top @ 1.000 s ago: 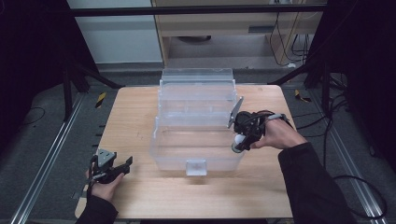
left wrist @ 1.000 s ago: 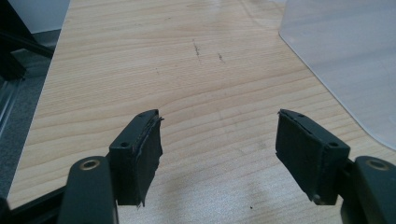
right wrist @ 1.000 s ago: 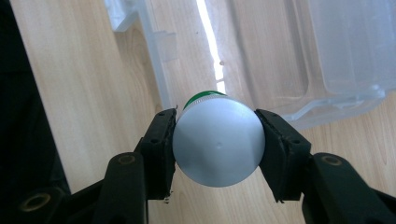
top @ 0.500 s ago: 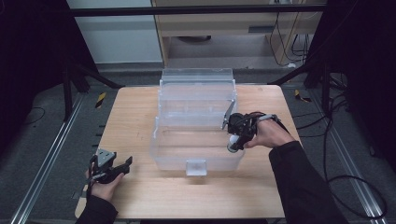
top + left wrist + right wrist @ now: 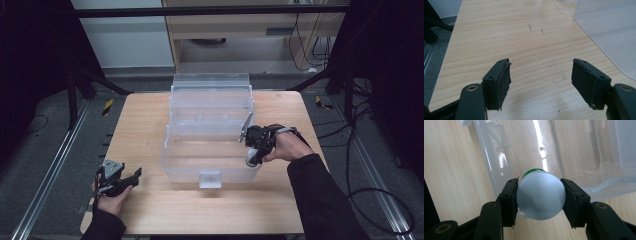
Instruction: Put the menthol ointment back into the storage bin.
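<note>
White round plastic bottle with green cap [image 5: 540, 195] is clamped in the right gripper [image 5: 541, 197], held above the near right rim of the clear plastic storage bin [image 5: 210, 165]; release inside remains. Left gripper [image 5: 541, 82] rests open, empty, over the wooden table [image 5: 499, 37]. No legible markings.

bottle [image 5: 540, 197]: white, green cap | box [image 5: 210, 125]: clear | table [image 5: 145, 125]: light wood grain | jaws: black
</note>
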`<state>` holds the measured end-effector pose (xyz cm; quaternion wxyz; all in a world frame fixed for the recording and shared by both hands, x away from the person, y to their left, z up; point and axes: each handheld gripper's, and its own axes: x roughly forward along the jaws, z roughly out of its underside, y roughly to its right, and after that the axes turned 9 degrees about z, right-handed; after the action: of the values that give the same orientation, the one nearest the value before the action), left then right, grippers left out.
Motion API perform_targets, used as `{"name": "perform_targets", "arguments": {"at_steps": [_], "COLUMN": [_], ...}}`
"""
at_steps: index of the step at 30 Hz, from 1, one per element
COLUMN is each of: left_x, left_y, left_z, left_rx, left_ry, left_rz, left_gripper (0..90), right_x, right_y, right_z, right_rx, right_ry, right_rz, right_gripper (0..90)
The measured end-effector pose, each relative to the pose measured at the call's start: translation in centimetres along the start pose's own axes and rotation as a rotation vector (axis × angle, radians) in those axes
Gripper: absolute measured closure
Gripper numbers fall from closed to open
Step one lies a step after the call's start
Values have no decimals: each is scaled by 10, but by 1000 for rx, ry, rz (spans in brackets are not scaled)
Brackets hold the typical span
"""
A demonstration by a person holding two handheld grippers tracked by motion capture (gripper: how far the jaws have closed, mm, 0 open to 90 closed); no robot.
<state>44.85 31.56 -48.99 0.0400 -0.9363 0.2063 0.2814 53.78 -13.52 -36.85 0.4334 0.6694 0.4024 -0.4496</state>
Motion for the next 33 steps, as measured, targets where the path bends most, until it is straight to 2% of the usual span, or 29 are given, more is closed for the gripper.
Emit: {"name": "perform_targets", "arguments": {"at_steps": [22, 33], "left_x": [0, 0], "left_y": [0, 0], "left_z": [0, 0], "left_rx": [2, 2], "left_ry": [-1, 0], "left_rz": [-2, -1], "left_gripper": [308, 308], "right_x": [14, 6], "right_y": [-2, -2], "right_z": [3, 6], "right_rx": [15, 29], "right_ry": [-21, 0], "right_rz": [-29, -16], "right_gripper": [495, 503]}}
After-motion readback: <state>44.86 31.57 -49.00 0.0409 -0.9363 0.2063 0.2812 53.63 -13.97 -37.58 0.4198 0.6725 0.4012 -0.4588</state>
